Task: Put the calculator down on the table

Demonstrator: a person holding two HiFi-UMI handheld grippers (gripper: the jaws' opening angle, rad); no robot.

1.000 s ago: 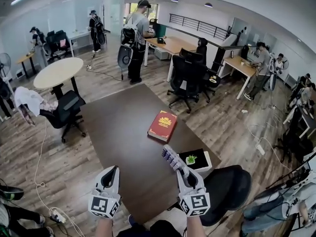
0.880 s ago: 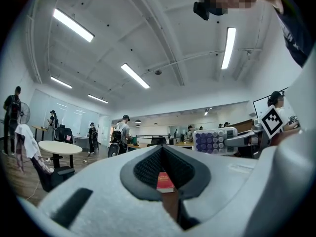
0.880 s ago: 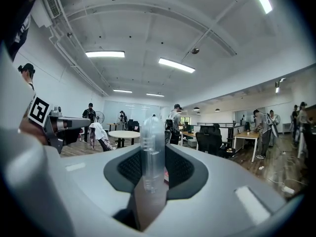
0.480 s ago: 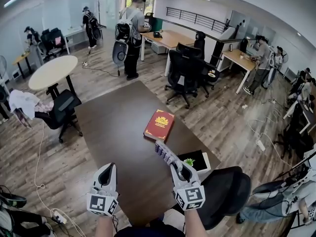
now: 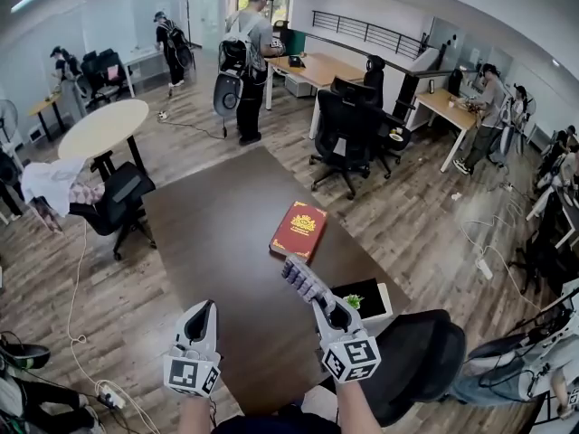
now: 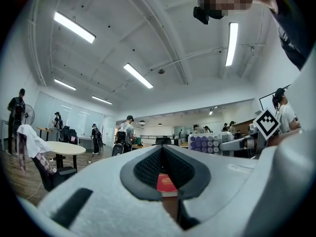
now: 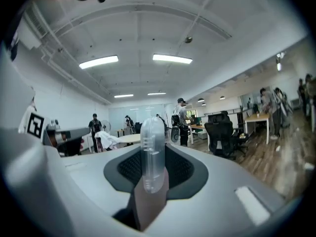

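The calculator [image 5: 306, 283], white with purple keys, hangs in the air over the dark table [image 5: 217, 233]. My right gripper [image 5: 328, 313] is shut on its near end, and its far end points toward the red book [image 5: 298, 230]. In the right gripper view the calculator [image 7: 152, 152] stands edge-on between the pads. My left gripper [image 5: 205, 310] hovers over the table's near part with its jaws together and nothing in them. The left gripper view shows the calculator [image 6: 205, 143] off to the right and the red book [image 6: 166, 183] through the jaws.
A black box with a green plant picture [image 5: 362, 298] lies at the table's right edge, just right of the calculator. A black office chair [image 5: 421, 360] stands at the near right. More chairs, desks and several people fill the room beyond.
Both grippers have moved forward over the table. The calculator's far end now sits closer to the red book's near edge, and the right gripper has rolled slightly.
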